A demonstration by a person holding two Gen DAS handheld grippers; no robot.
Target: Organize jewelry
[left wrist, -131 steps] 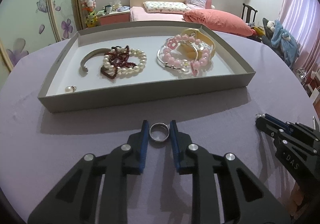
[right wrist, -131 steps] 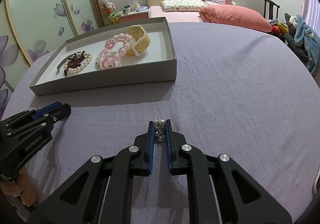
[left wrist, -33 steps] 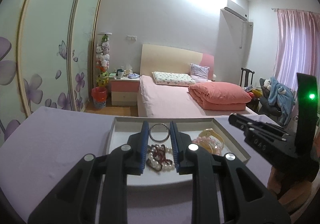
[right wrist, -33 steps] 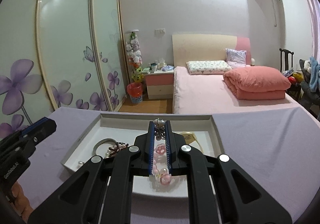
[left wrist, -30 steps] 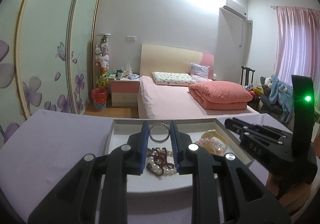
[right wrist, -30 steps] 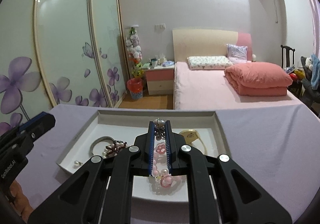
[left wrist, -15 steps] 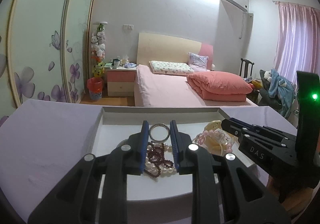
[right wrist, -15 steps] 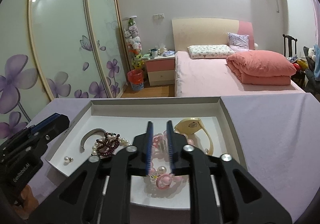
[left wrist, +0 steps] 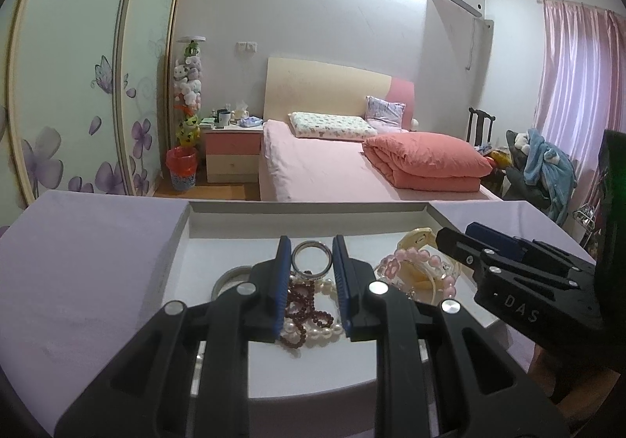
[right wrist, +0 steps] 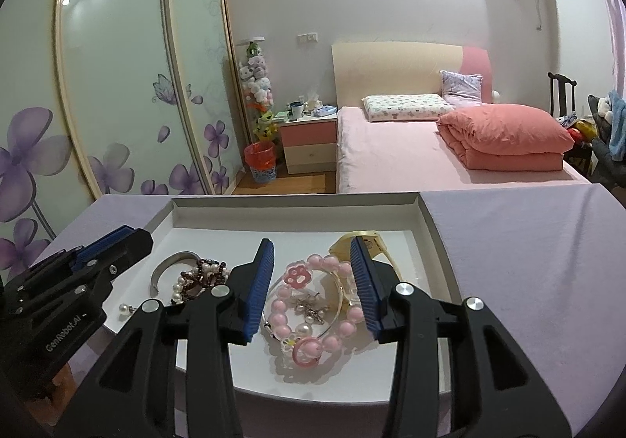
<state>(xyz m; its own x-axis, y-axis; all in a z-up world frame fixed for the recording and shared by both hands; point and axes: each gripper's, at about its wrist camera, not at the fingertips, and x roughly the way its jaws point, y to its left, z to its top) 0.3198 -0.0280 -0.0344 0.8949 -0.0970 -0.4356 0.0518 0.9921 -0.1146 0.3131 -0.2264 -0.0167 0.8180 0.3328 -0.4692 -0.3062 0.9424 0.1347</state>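
My left gripper (left wrist: 312, 256) is shut on a silver ring (left wrist: 312, 262), held above a pearl and dark red bead bracelet (left wrist: 309, 316) in the grey tray (left wrist: 180, 238). In the right wrist view my right gripper (right wrist: 312, 242) hangs over the tray's right half with its jaws opening and nothing pressed between the pads. Below them a small silver and pearl earring (right wrist: 311, 307) lies inside a pink bead bracelet (right wrist: 274, 307). A yellow watch (right wrist: 340, 242) sits just behind it.
The tray (right wrist: 434, 238) also holds a silver cuff (right wrist: 168, 265) and one small pearl earring (right wrist: 125, 308) at its left. It rests on a lilac tablecloth (right wrist: 528, 262). A bed and wardrobe stand beyond the table.
My right gripper has opened and let go of the earring, which now lies in the tray inside the pink bracelet. My left gripper, still holding the ring, has sunk closer to the tray.
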